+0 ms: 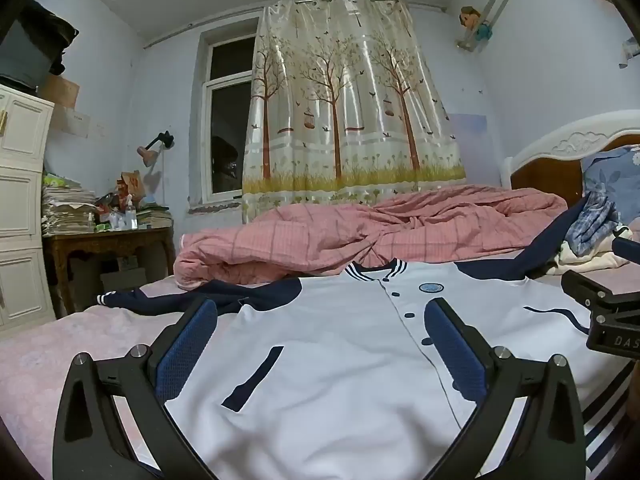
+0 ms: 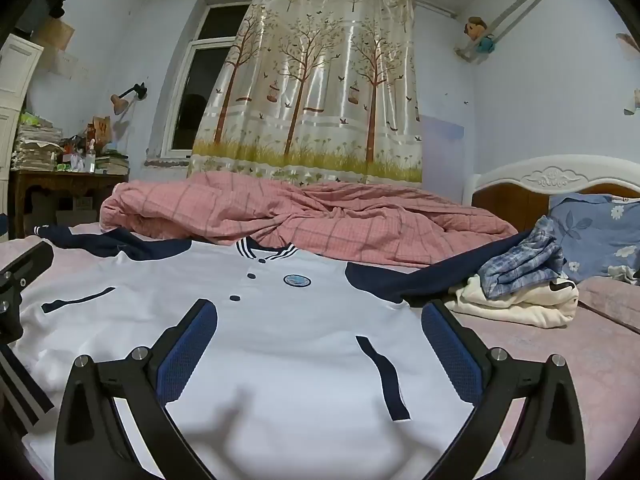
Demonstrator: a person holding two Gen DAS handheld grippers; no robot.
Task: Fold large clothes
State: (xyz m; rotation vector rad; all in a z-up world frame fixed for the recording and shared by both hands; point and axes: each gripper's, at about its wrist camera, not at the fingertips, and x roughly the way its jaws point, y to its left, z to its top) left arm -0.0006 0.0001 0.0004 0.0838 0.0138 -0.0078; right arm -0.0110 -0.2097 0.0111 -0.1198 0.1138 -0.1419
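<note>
Lying flat on the bed (image 1: pixel 48 344), a white jacket (image 1: pixel 320 360) with navy sleeves, left gripper (image 1: pixel 320 320) and right gripper (image 2: pixel 320 320) both spread wide, holding nothing, clothes pile (image 2: pixel 520 284) beside a sleeve.

Seen from the wrists: left gripper (image 1: pixel 320 320) and right gripper (image 2: pixel 319 322), alike in build. Black plastic arms, curved and ribbed, with triangular recesses near the base. Paired round silver screw heads set at each knuckle. Fingers (image 1: pixel 188 348) faced with blue, finely textured pads (image 2: pixel 452 350). At the left view's right edge, part of the other black tool, lettered "DAS" in pale capitals.
</note>
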